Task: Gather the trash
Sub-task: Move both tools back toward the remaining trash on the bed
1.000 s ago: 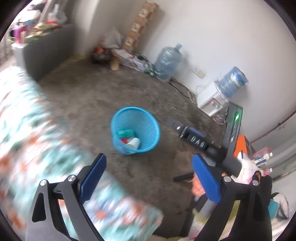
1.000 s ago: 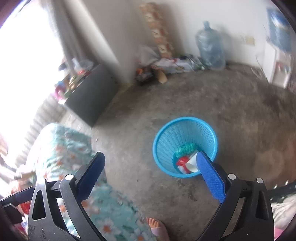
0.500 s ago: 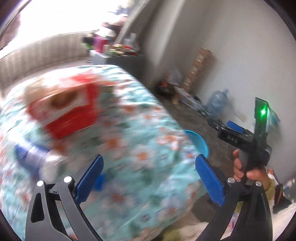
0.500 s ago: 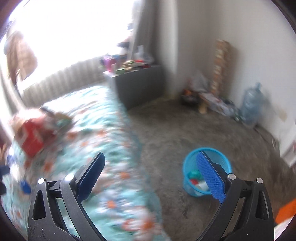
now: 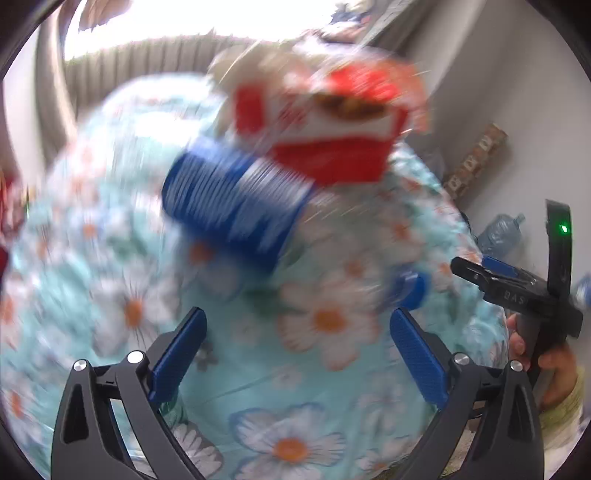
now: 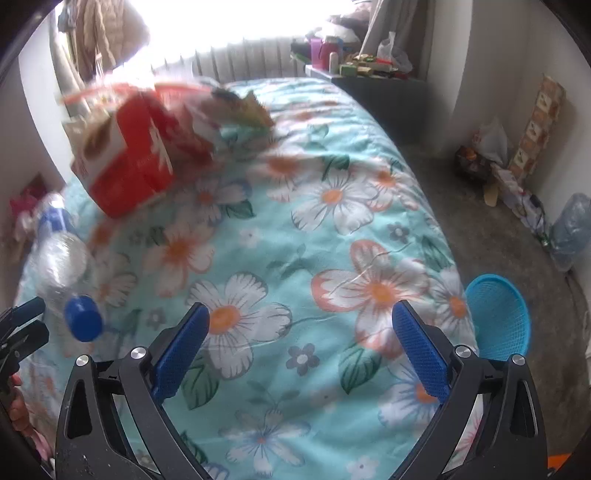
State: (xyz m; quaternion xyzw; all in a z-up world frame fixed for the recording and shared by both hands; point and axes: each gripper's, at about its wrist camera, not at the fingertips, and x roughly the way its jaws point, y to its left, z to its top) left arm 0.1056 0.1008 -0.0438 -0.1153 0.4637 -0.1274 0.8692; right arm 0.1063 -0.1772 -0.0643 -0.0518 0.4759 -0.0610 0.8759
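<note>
A lived-in bedroom at home: a bed under a turquoise daisy-print quilt (image 6: 332, 229), a ribbed white radiator (image 6: 240, 59) below the bright window, clothes hanging on the wall (image 6: 107, 33), bare grey floor (image 6: 491, 229).

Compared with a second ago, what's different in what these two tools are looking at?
Both tools swung away from the blue basket on the floor and up toward the flowered bedspread. The left tool now faces the plastic bottle and red carton; the right tool sees them off to its left. Nothing was grabbed or released: both jaws remain wide open and empty.
</note>
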